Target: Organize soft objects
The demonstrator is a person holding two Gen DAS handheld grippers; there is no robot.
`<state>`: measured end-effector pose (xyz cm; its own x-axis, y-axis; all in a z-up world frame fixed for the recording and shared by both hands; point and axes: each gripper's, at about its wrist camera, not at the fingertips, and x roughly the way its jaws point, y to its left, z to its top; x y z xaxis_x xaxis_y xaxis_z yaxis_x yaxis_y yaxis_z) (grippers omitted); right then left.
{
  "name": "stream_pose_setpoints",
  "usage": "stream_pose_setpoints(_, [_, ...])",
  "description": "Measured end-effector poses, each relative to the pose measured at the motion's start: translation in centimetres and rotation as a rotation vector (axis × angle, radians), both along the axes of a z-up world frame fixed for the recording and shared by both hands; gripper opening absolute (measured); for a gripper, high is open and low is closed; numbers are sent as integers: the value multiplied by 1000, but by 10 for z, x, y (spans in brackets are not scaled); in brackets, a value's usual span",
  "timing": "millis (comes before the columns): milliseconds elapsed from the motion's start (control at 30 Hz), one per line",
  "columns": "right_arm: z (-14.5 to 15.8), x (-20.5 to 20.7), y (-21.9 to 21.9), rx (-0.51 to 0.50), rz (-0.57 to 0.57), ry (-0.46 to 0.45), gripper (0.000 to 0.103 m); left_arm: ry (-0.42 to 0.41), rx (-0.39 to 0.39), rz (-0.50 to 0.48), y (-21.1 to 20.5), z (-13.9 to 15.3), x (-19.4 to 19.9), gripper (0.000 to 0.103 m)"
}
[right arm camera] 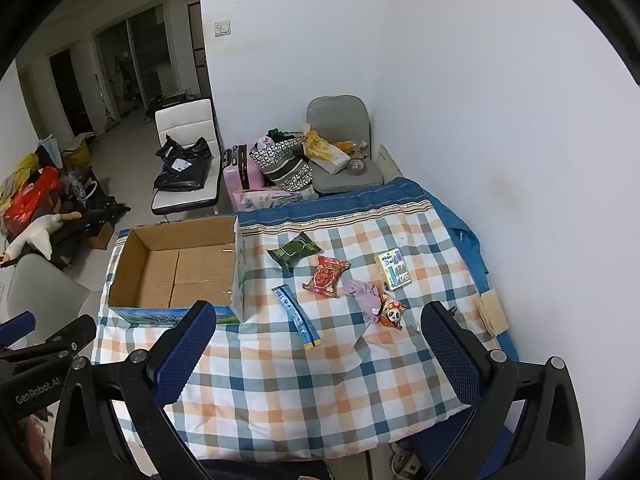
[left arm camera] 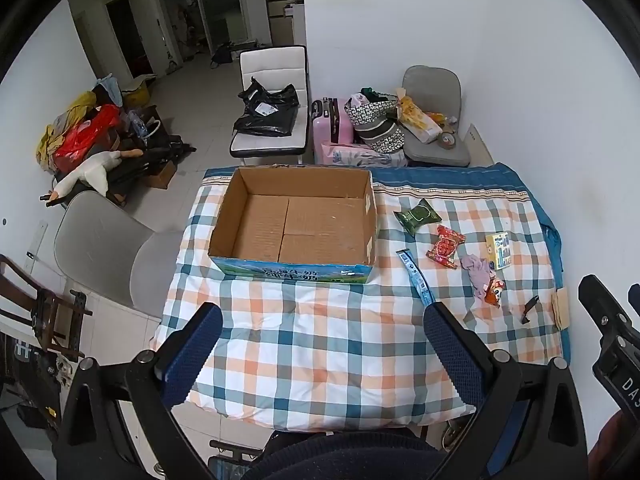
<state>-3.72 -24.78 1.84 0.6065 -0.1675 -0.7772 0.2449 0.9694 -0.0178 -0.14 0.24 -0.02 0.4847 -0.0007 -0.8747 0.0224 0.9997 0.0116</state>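
From the left wrist, the left gripper [left arm camera: 322, 326] hangs above the checked quilt [left arm camera: 320, 344], fingers spread wide and empty; the cardboard box [left arm camera: 294, 224] sits ahead, with the green packet [left arm camera: 416, 216], red packet [left arm camera: 445, 246] and purple cloth [left arm camera: 478, 272] to its right. From the right wrist, the right gripper [right arm camera: 320, 324] is likewise spread and empty, near the blue sachet [right arm camera: 296, 316] and panda toy [right arm camera: 390, 310].

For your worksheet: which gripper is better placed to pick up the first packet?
Probably the right gripper: open, with the red packet ahead. The left gripper faces the box.
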Motion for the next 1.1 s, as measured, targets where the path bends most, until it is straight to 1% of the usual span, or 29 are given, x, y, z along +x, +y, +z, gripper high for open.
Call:
stream_pose_setpoints(833, [1,3,1,-2,1,-3,103,-3,3,3,4,-1,2,103])
stream_pose_setpoints(1067, [3,3,3,-1,1,-3,103,-7,2,3,8,6,11,103])
stream_pose_setpoints(1100, [3,4,3,-1,1,-2,103,-5,2,3,8,10,14,103])
